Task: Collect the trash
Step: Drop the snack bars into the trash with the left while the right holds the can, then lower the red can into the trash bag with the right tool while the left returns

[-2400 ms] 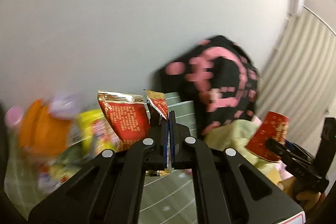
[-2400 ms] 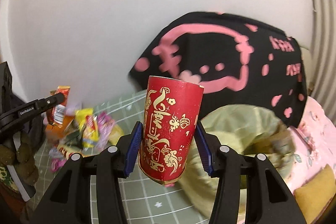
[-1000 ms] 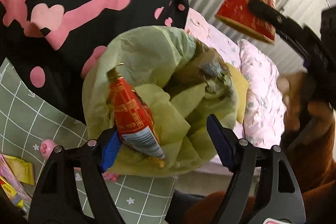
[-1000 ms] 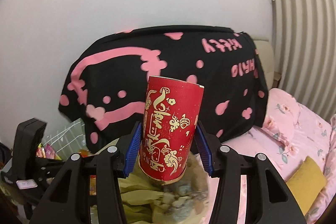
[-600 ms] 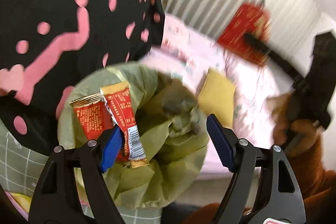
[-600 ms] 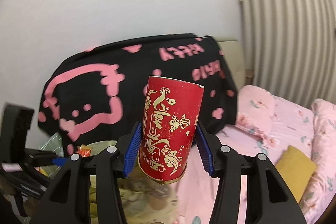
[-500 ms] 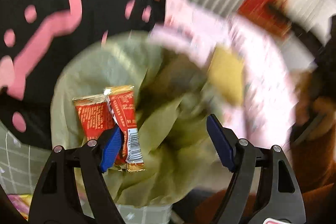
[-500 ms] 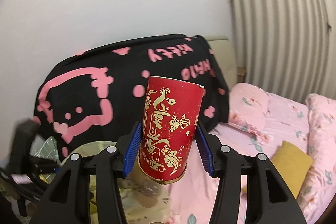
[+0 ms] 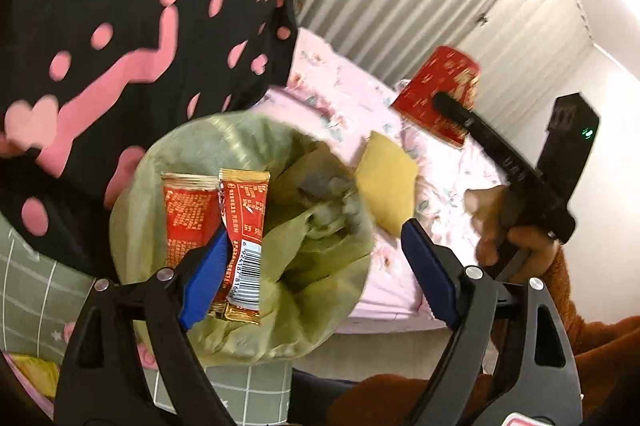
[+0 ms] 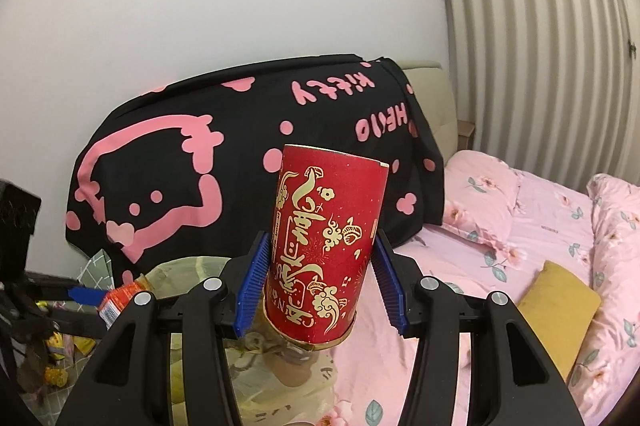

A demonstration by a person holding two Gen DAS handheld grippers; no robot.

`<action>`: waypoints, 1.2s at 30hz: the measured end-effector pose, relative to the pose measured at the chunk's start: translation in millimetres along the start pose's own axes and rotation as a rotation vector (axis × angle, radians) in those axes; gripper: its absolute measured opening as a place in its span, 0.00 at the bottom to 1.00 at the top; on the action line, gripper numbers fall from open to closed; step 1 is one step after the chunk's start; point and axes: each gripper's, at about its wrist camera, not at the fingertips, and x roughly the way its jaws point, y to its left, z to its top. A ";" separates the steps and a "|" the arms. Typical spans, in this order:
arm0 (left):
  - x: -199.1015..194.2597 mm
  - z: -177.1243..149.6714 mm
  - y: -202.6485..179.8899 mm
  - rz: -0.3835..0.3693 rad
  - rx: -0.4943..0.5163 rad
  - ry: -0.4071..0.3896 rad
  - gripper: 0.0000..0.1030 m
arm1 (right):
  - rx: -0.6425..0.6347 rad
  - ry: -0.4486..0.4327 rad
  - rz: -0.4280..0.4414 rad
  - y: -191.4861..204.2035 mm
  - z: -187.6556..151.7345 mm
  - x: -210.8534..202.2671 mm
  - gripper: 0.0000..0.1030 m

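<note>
My left gripper [image 9: 316,274] hangs over the mouth of a green bin bag [image 9: 328,266], and its jaws are opening wide. Two red snack wrappers [image 9: 240,222] sit against its left pad only, above the bag's inside; the right pad is far from them. I cannot tell whether they hang or rest on the bag. My right gripper [image 10: 320,282] is shut on an upright red paper cup with gold print [image 10: 328,234]. It holds the cup above and to the right of the bag [image 10: 184,268]. The cup [image 9: 438,102] also shows at the upper right in the left wrist view.
A black blanket with pink shapes [image 9: 120,26] lies behind the bag. A pink bed [image 10: 520,226] with a yellow cushion [image 10: 556,302] is to the right. A green grid mat [image 9: 36,290] with more wrappers lies at the left. A person's hand [image 9: 492,222] holds the right gripper.
The left gripper, earlier shut on the wrappers above the mat, has moved over the bag and opened, then risen slightly. The right gripper has swung right with the cup.
</note>
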 end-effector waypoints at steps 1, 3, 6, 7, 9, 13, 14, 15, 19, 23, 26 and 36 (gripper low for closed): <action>4.0 -3.3 2.6 0.009 -0.002 0.015 0.78 | 0.003 0.002 0.005 0.9 -0.6 1.5 0.47; 19.8 -11.9 8.1 0.010 -0.015 0.061 0.78 | 0.002 0.006 0.010 2.3 -1.2 3.4 0.47; 31.7 -27.5 7.3 0.041 0.026 0.109 0.78 | 0.001 0.011 0.017 4.5 -2.4 5.9 0.47; 32.5 -29.5 3.7 0.060 0.044 0.117 0.78 | -0.001 0.013 0.018 5.2 -3.0 6.3 0.47; 32.9 -30.3 -4.3 0.088 0.083 0.135 0.78 | -0.002 0.013 0.018 4.7 -3.4 5.9 0.47; 39.0 -22.8 -11.5 0.045 0.069 0.128 0.78 | 0.010 0.009 0.015 1.3 -3.6 5.4 0.47; 44.6 -20.3 -12.0 0.030 0.064 0.122 0.78 | 0.016 0.006 0.010 -1.8 -4.4 4.0 0.47; 46.6 -19.0 -14.8 0.012 0.065 0.111 0.78 | 0.021 0.004 0.005 -4.3 -4.7 3.0 0.47; 42.8 -10.7 -26.6 -0.041 0.070 0.000 0.78 | 0.028 0.000 -0.018 -17.6 -6.4 -3.8 0.47; 25.0 1.1 -16.6 -0.032 -0.004 -0.111 0.79 | 0.050 0.000 -0.026 -27.5 -9.3 -6.6 0.47; 20.3 4.3 3.1 0.028 -0.086 -0.123 0.82 | 0.046 0.008 -0.014 -25.6 -11.4 -5.0 0.47; 14.9 -30.2 6.2 0.166 -0.013 -0.064 0.83 | -0.023 0.025 0.034 2.2 -11.2 7.7 0.47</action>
